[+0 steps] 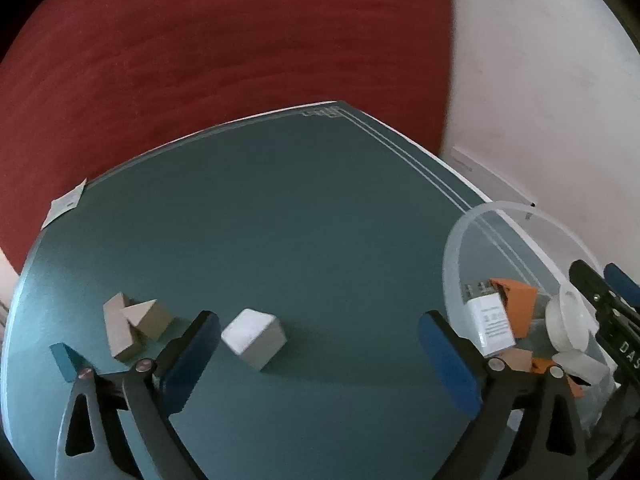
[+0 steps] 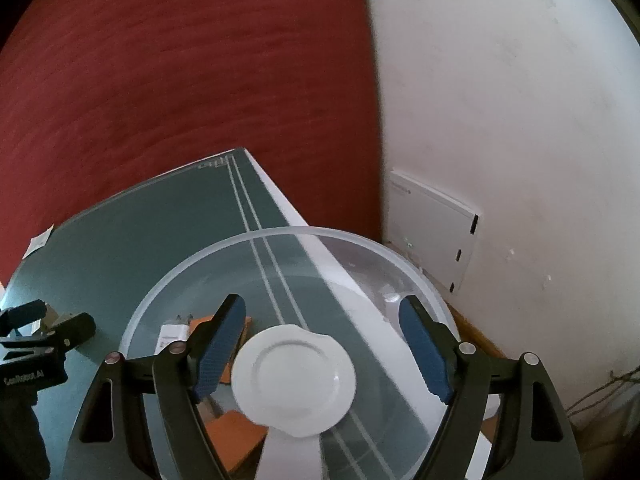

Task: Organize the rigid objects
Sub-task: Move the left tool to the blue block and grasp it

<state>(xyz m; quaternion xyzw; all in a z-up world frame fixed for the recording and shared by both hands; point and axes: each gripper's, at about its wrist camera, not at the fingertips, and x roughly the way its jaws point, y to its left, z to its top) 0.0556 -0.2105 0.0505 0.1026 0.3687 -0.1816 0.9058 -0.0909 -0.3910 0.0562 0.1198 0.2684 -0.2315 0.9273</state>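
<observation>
- Our left gripper (image 1: pixel 320 354) stands wide open and empty over the green table (image 1: pixel 304 208), tilted down, jaws either side of the pale cube (image 1: pixel 255 338) without touching it; lined up for a pick, we judge.
- Two wooden blocks (image 1: pixel 132 326), leaning together, lie just left of it, still loose.
- The clear bowl (image 2: pixel 280 236) at the table's right edge serves as the bin: an orange block (image 1: pixel 518 306) and a white labelled box (image 1: pixel 492 326) already inside.
- Our right gripper (image 2: pixel 320 354) hangs over the bowl, jaws parted; the white lid (image 2: pixel 294 380) sits between them, pads clear of its rim, so we read it as let go.
</observation>
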